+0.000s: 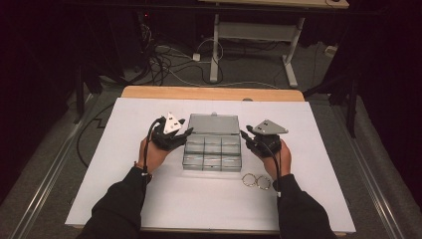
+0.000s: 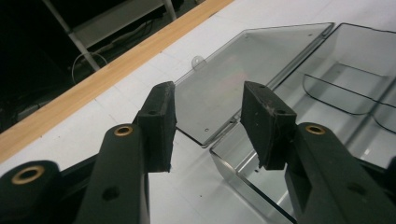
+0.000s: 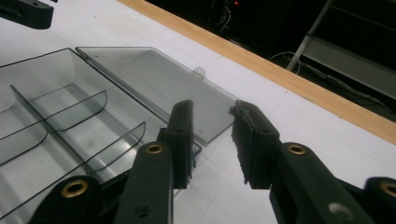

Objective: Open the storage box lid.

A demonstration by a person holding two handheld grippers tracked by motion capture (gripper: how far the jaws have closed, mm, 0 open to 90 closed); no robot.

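White sheet [image 1: 209, 199] covers the table; wooden edge [image 1: 213, 93] at the far side. Clear plastic box [image 1: 212, 152] sits mid-sheet, lid [image 1: 214, 124] swung fully open and lying flat beyond it; compartments look empty. Left gripper [image 1: 185, 133] by the box's left far corner, right gripper [image 1: 244, 134] by its right far corner. Jaws of both stand apart, nothing between them. Two metal rings [image 1: 256, 180] lie just beside the box's near right corner, untouched.

Judgement: lid-opening looks finished; loading not begun. Next move likely calls for the right gripper to drop to the rings, pinch one thin rim squarely, lift it into a compartment.
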